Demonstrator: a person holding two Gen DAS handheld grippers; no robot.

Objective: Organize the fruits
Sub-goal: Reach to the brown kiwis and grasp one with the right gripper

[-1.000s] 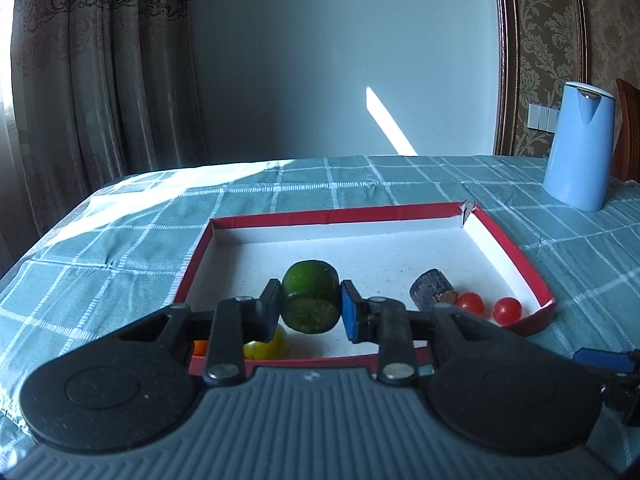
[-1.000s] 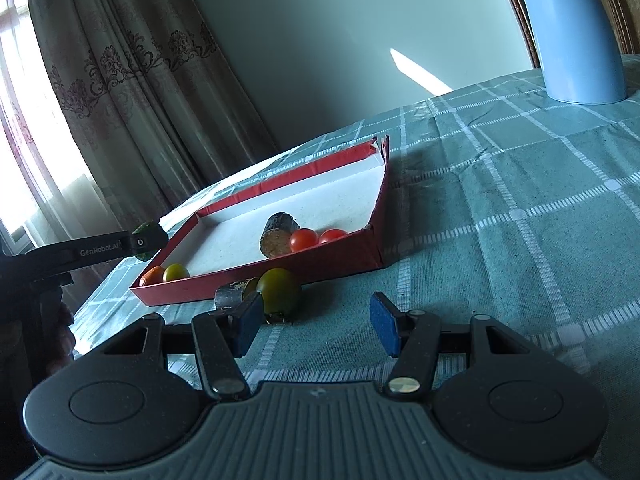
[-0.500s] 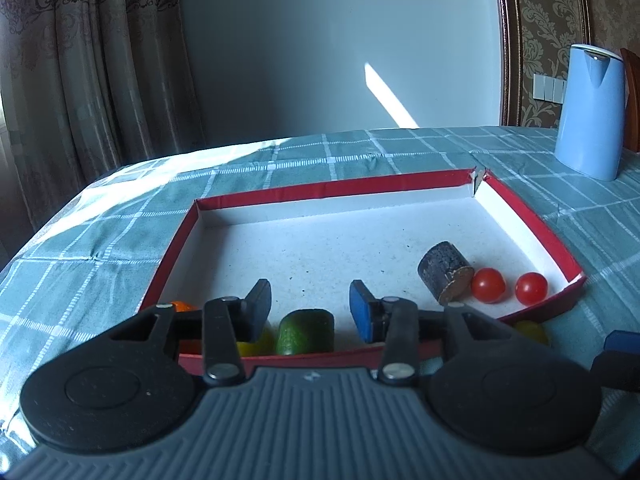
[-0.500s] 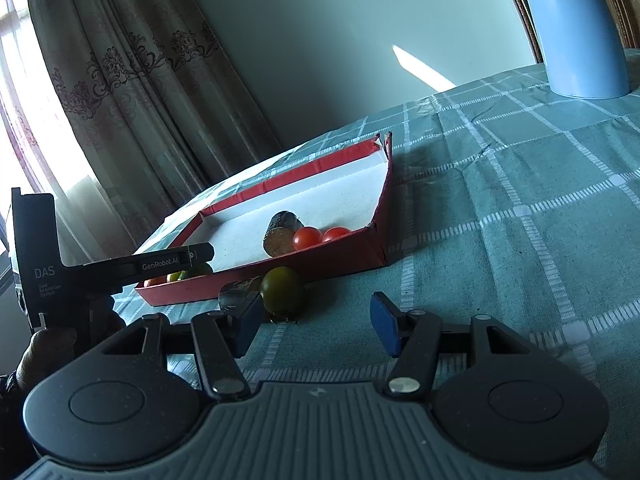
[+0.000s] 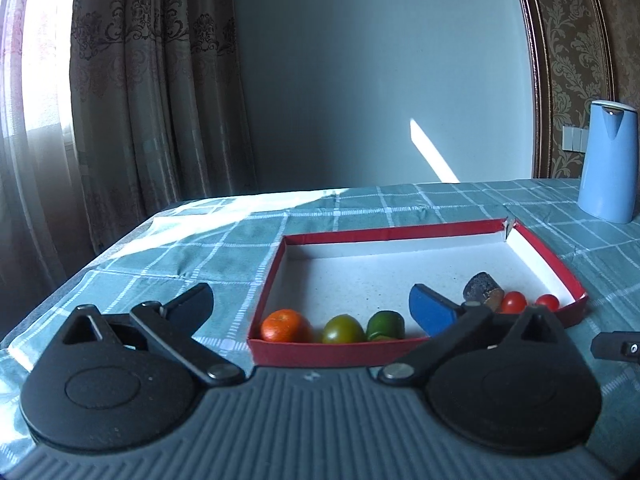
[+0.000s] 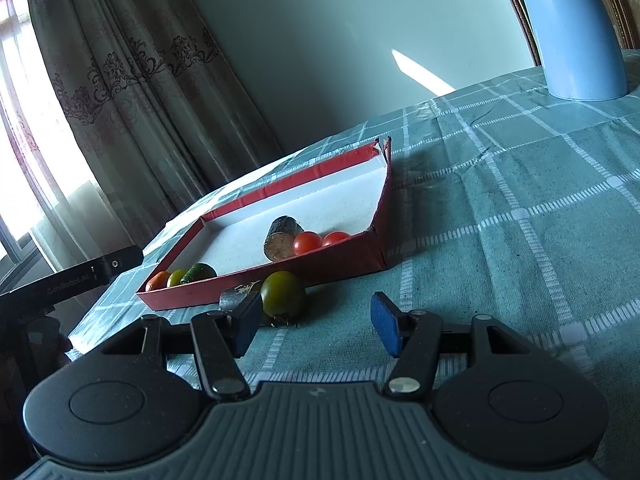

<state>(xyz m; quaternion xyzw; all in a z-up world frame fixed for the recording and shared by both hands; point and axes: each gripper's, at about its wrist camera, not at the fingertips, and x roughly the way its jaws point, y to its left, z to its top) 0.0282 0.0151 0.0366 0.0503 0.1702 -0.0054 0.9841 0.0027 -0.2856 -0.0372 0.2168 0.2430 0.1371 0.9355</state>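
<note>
Left gripper (image 5: 310, 306): jaws spread wide, holding nothing. Ahead of them, inside the red tray (image 5: 328, 350), an orange mandarin (image 5: 285, 325), a green tomato (image 5: 343, 329) and a cut green cucumber piece (image 5: 385, 325) lie in a row against the near wall. Beyond the right jaw sit a dark cylindrical piece (image 5: 482, 289) and two cherry tomatoes (image 5: 514, 302).

Right gripper (image 6: 316, 326): jaws spread, holding nothing. A second green tomato (image 6: 283, 293) rests on the desk (image 6: 520, 240) outside the tray, just ahead of the left jaw and off the centreline. A dark, foil-like object (image 6: 236, 295) lies just beside it; its identity cannot be determined from this view.

Risks, as judged:
- The loose tomato is round and smooth. A closure begun with the jaws off-centre would likely push it sideways or roll it against the tray wall.
- The unidentified object touching or nearly touching it could be caught in the same pinch.
- The tray wall is low cardboard; a jaw striking it could shift the tray and disturb the row inside.
- Excess squeeze would bruise soft fruit.

Legible writing: the left gripper's body, seen in the right wrist view, carries faint lettering (image 6: 68, 286), possibly "GenRobot.AI"; not confidently readable. No other labels are visible, including on the blue kettle (image 5: 608, 160).
</note>
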